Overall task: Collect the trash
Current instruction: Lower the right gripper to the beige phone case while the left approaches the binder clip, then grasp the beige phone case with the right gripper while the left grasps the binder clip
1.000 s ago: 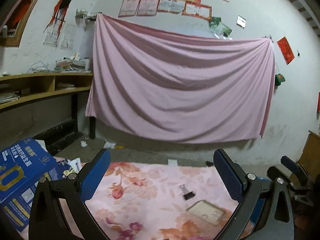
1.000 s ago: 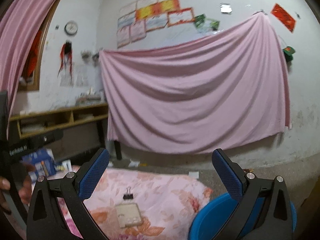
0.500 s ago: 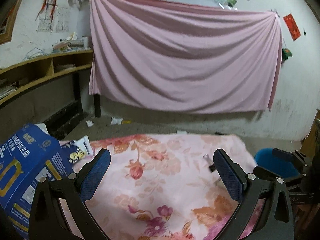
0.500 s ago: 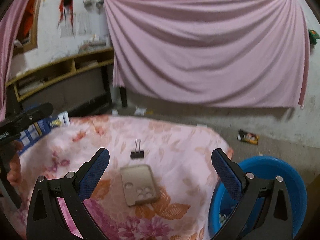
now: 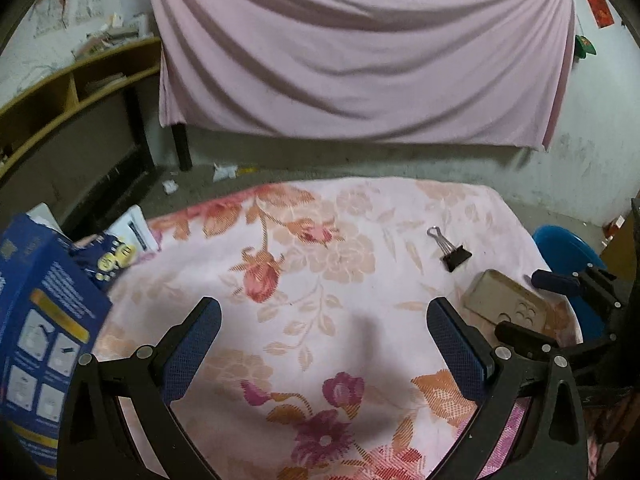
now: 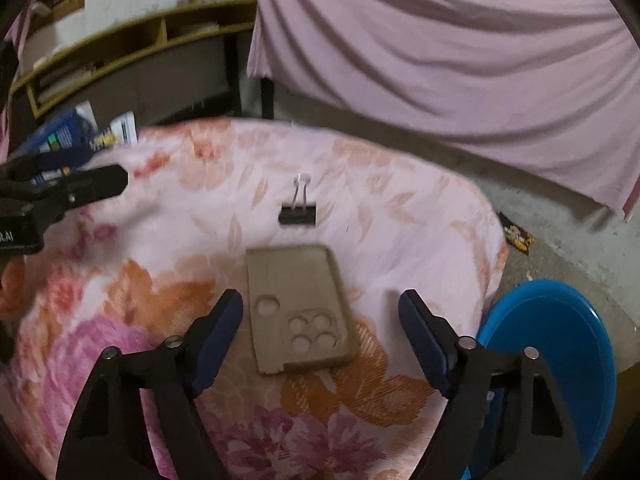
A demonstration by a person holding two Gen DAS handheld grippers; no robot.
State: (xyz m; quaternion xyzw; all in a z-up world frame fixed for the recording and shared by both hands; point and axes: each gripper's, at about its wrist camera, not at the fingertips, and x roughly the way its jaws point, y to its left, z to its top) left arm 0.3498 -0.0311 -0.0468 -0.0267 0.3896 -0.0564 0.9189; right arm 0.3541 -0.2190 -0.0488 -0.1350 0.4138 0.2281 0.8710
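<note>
1. Trash on the floral pink cloth-covered table [image 6: 420, 216] comes to two pieces: a flat tan phone case with round camera cut-outs [image 6: 298, 306] and a black binder clip with silver wire handles [image 6: 297, 213].
2. Both lie toward the right side of the table, the clip just beyond the case and apart from it.
3. Right gripper [image 6: 320, 316] hangs over the near end of the case, blue pads either side of it; its jaws are closing, and the pads do not touch the case.
4. Left gripper [image 5: 324, 344] hovers above bare cloth at the middle of the table, jaws spread wide with nothing between them.
5. Off the table's right edge, down on the floor, stands a round blue plastic basin [image 6: 560, 360].
6. At the far left edge of the table lies a blue printed cardboard box [image 5: 36, 320].
7. Across the far wall hangs a draped pink sheet [image 5: 360, 52], with a wooden shelf unit [image 5: 76, 84] to its left.
</note>
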